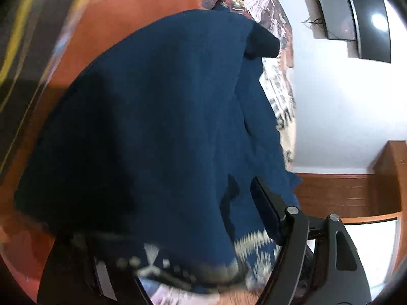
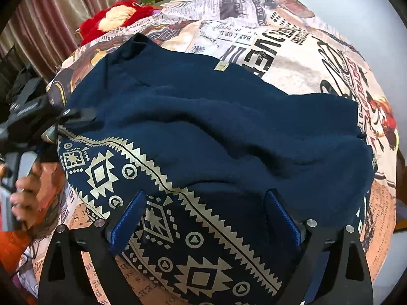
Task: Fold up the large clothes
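Observation:
A large navy garment [image 2: 229,137] with a cream geometric band lies partly folded on a newspaper-print bedspread [image 2: 292,58]. My right gripper [image 2: 206,216] is open, its blue-padded fingers [image 2: 129,218] spread over the patterned edge nearest the camera. My left gripper [image 2: 73,119] shows at the garment's left edge in the right wrist view, shut on the cloth. In the left wrist view the navy garment [image 1: 157,117] hangs right over the lens and covers the left finger; only the right finger [image 1: 267,208] shows, with cloth against it.
A red and cream plush item [image 2: 114,17] lies at the bed's far side, with curtains [image 2: 51,12] behind. A wall-mounted screen [image 1: 366,20] and a wooden headboard [image 1: 343,193] show in the left wrist view. A hand [image 2: 25,198] holds the left gripper's handle.

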Demonstrator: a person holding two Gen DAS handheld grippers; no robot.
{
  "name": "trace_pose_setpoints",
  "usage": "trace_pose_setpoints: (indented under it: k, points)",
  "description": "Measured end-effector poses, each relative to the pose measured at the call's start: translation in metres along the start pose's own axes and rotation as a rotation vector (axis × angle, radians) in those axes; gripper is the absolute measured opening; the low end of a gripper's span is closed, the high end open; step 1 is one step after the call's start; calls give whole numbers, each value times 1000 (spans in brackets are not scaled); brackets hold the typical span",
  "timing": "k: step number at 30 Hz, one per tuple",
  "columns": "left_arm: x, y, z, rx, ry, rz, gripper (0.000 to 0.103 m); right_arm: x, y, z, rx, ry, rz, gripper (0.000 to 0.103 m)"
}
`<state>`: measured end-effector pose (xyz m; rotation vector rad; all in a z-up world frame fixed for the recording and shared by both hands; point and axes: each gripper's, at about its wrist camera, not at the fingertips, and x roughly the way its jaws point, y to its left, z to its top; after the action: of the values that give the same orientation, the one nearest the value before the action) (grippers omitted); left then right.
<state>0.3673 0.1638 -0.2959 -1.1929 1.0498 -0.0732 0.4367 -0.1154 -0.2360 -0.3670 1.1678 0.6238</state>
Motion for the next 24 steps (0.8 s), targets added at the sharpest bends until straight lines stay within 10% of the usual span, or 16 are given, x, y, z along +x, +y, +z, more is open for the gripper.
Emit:
trace_pose_setpoints:
  k: [7,15,24]
  points:
    - [8,-56,7,192,-155,232,14,-5,-3,0,4,-4,31,95]
    - [-14,-151,-27,571,-317,344,11,-34,-19,18,106,-124,54,94]
    - [1,-208,-63,833,-314,365,10,11,-18,17,87,-29,50,95]
